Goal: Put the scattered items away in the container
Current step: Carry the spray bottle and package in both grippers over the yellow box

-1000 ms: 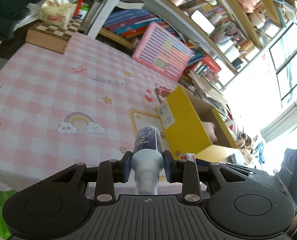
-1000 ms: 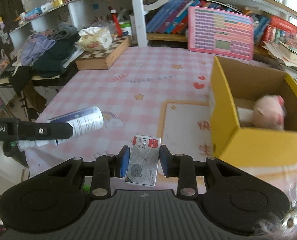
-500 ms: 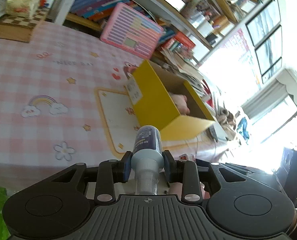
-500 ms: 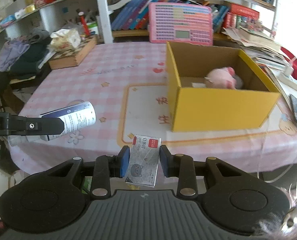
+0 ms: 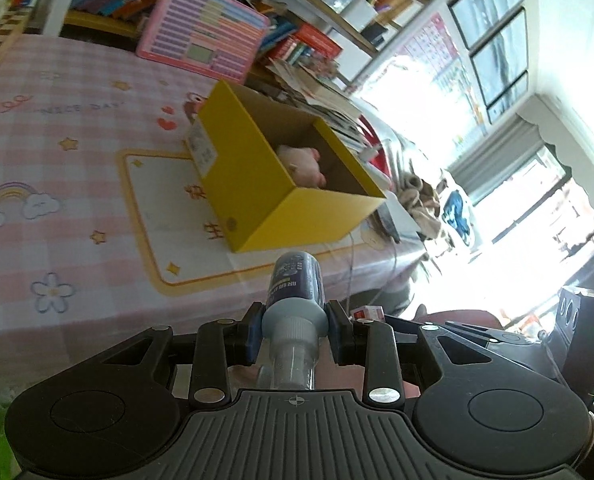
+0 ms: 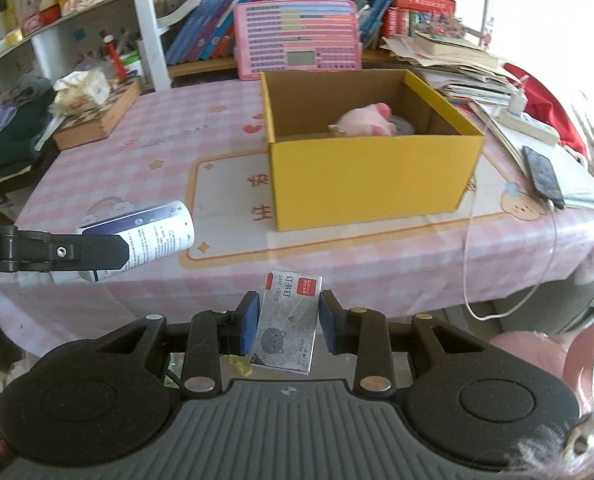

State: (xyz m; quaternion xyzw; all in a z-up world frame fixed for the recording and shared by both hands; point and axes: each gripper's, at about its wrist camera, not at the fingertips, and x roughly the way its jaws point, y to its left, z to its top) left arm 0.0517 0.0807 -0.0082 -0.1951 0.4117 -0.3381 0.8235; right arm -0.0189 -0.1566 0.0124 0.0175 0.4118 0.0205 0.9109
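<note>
My left gripper (image 5: pixel 295 330) is shut on a blue and white bottle (image 5: pixel 295 294), held off the table's front edge; the bottle also shows in the right wrist view (image 6: pixel 153 234). My right gripper (image 6: pixel 285 322) is shut on a small grey staple box (image 6: pixel 287 320) with a red corner, held in front of the table edge. The yellow cardboard box (image 6: pixel 373 176) stands open on the pink checked tablecloth, ahead and slightly right of the right gripper, with a pink plush toy (image 6: pixel 365 120) inside. It also shows in the left wrist view (image 5: pixel 257 184).
A pink keyboard toy (image 6: pixel 297 42) leans on the bookshelf behind the box. A chessboard case (image 6: pixel 97 116) with a tissue pack sits at the back left. A phone (image 6: pixel 543 176), power strip and white cable (image 6: pixel 471 248) lie right of the box.
Both grippers have pulled back and swung right with their loads. The table edge now lies ahead of them, and the yellow box sits more centred in both views.
</note>
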